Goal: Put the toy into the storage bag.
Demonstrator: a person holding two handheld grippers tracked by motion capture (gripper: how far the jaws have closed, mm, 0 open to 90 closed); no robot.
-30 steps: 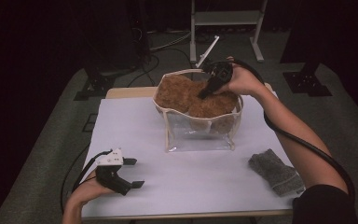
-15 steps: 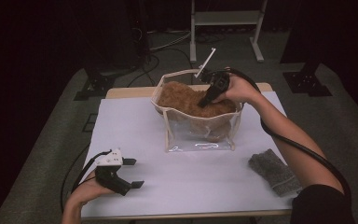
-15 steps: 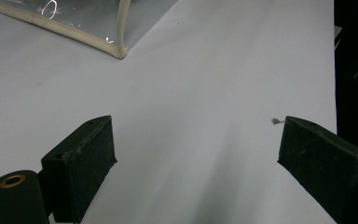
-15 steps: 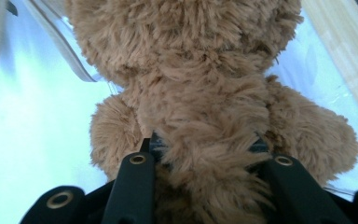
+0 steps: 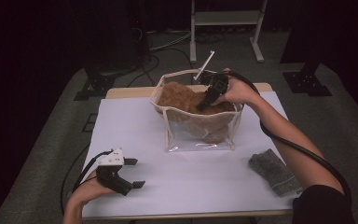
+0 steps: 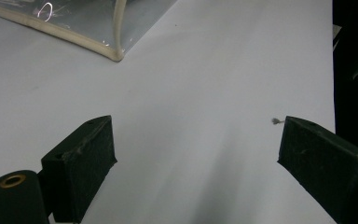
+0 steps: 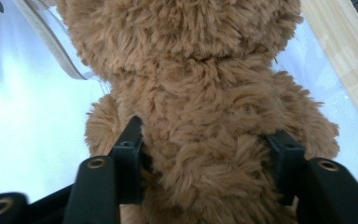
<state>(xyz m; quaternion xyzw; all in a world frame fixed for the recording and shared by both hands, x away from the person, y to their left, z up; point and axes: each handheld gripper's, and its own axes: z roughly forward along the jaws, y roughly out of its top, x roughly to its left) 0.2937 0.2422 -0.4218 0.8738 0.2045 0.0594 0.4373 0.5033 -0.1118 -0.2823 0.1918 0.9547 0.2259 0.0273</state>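
Teddy bear (image 7: 200,116), one, brown and plush, sits inside one clear pouch (image 5: 198,133) mid-bench (image 5: 135,116). Nearest, the left gripper (image 5: 126,173) rests with jaws released and empty; one grey cloth (image 5: 274,171) lies right. Farther, the right gripper (image 5: 205,103), jaws just opened, straddles the bear. No readable writing.

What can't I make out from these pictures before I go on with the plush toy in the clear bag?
- Right tool: right gripper view, fur hides the pad faces, so whether they press the brown plush toy is unclear.
- Toy's face: turned away there; high view too small.
- Small orange spot low in the clear bag: high view, too small to identify.
- Grey cloth: weave too small.
- Left tool: bag cut off by the top edge.
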